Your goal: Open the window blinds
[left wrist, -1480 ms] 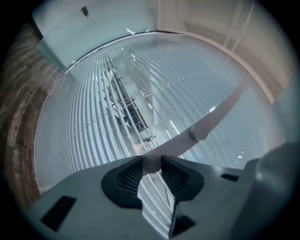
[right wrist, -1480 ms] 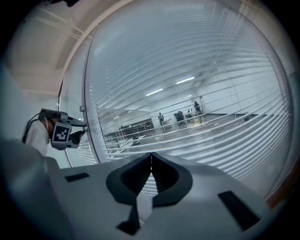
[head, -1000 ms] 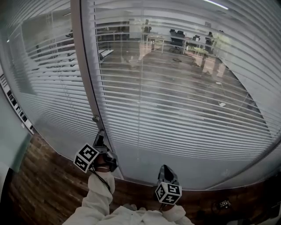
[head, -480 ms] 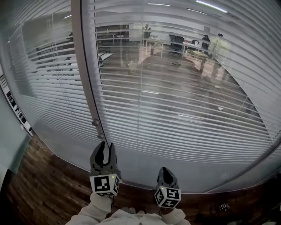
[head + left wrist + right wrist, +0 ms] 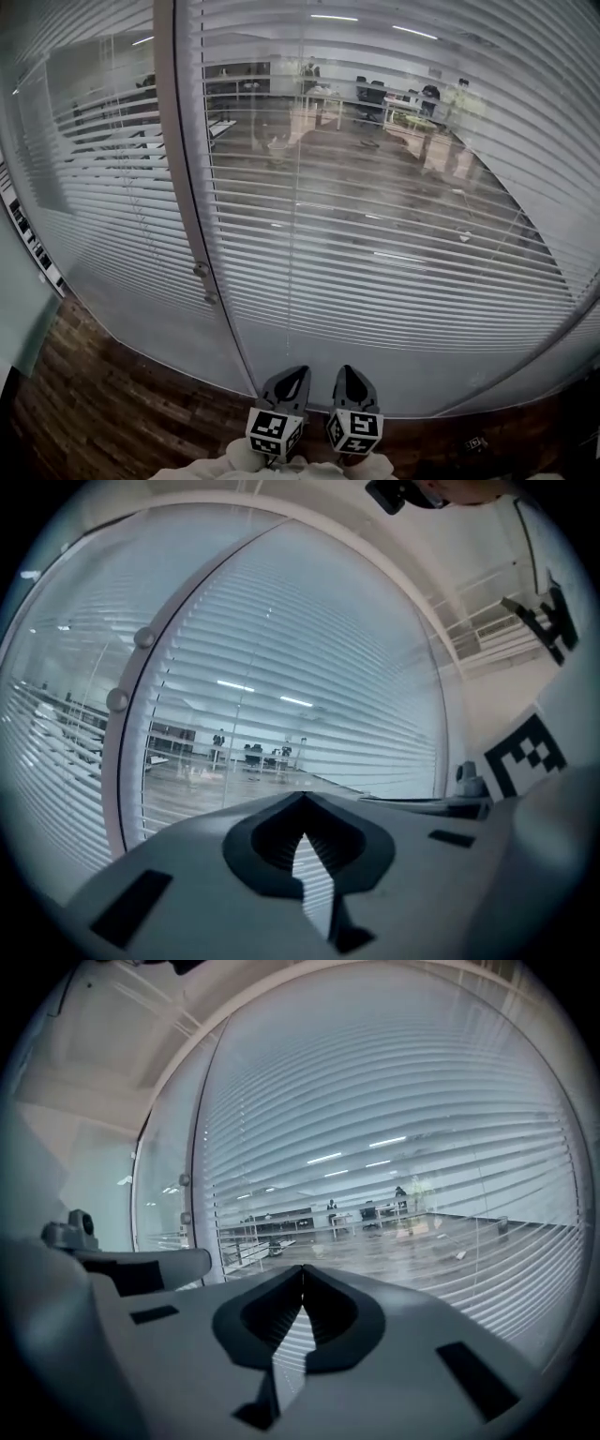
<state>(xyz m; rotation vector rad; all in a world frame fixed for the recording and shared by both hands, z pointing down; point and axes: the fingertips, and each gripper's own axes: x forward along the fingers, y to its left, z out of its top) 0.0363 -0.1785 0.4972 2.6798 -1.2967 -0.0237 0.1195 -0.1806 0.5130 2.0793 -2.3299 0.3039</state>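
Observation:
White horizontal blinds (image 5: 394, 234) hang behind glass, their slats tilted flat so the office beyond shows through. A grey post (image 5: 183, 187) with two small knobs (image 5: 200, 270) splits the panes. My left gripper (image 5: 298, 375) and right gripper (image 5: 345, 372) sit side by side low in the head view, pointing at the glass. The left gripper (image 5: 302, 799) has just been closing and its jaws now meet with nothing between them. The right gripper (image 5: 302, 1269) is shut and empty too. Both stand well right of the knobs.
Dark wood flooring (image 5: 103, 394) runs along the foot of the glass. A teal wall (image 5: 19, 309) stands at the left. A small dark object (image 5: 473, 442) lies on the floor at lower right. Desks and chairs (image 5: 375, 94) stand behind the glass.
My left gripper left the post near the knobs, swung right to sit beside the right gripper, rolled, and its jaws went from open to shut. The right gripper barely moved.

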